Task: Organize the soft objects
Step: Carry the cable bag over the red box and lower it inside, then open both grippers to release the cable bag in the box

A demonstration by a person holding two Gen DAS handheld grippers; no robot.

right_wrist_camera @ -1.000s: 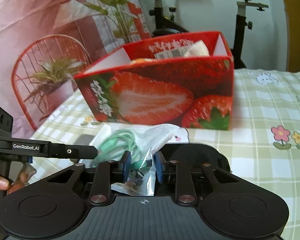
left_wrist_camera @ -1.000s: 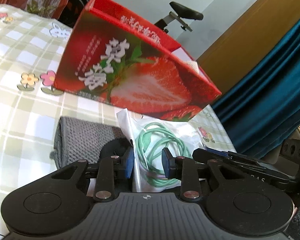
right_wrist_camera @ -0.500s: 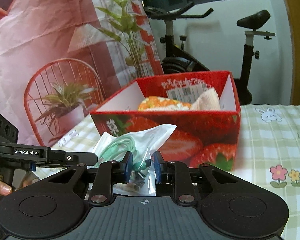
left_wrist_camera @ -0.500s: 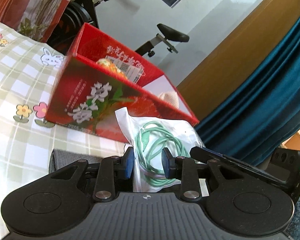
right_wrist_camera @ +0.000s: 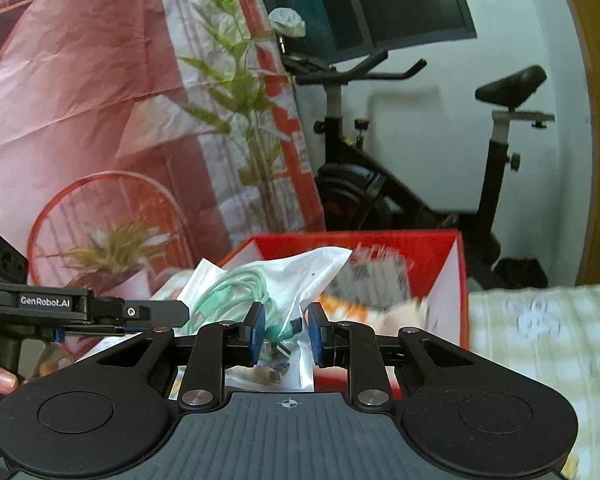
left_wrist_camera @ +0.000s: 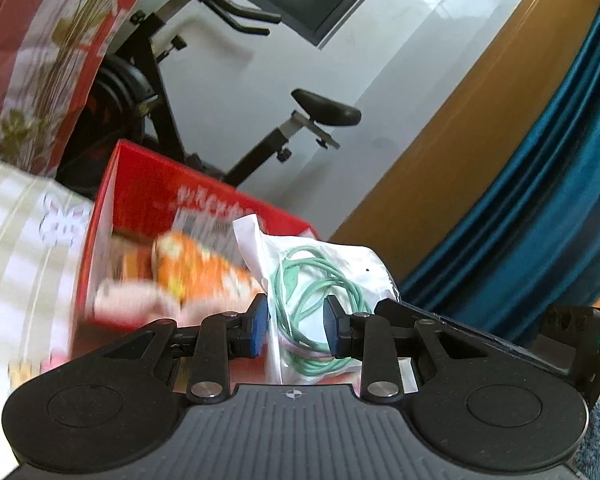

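One clear bag (left_wrist_camera: 320,280) of green cable, one red box (right_wrist_camera: 456,280) (partly filled). Clamped on the bag: left gripper (left_wrist_camera: 296,326), right gripper (right_wrist_camera: 286,328), both narrowly parted.

Lifted clear plastic bag (left_wrist_camera: 320,280) off tablecloth, both grippers raised, now level with red strawberry box (right_wrist_camera: 448,280) rim; box interior exposed.

Bright daylight; fisheye-bent edges, motion blur smears the box contents and tablecloth.
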